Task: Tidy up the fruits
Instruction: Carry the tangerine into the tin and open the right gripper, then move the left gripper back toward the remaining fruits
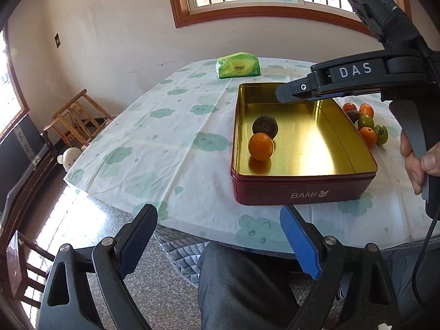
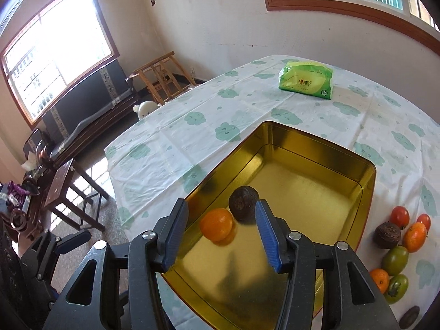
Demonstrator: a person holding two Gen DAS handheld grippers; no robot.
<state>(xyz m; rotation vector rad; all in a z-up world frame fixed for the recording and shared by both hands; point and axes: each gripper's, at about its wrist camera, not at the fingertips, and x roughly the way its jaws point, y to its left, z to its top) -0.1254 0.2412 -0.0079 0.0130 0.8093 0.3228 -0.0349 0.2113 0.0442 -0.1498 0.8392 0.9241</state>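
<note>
1. Our right gripper (image 2: 221, 236) hangs over the gold-lined tin (image 2: 365, 192) with its fingers released and nothing between them. Just beyond them lie an orange (image 2: 216, 224) and a dark fruit (image 2: 243, 200), touching each other on the tin's floor, so we judge a drop has just finished.
2. Our left gripper (image 1: 220, 240) waits at the lower edge of its frame, off the tabletop (image 1: 165, 137), fingers spread and empty, likely keeping clear.
3. The loose fruits (image 2: 398, 247) sit clustered at the right of the frame beside the tin, still to be collected.
4. The left view alone shows the tin's red side and the hand (image 1: 418, 162) on the right handle. The right view alone shows all the loose fruits unobstructed.
</note>
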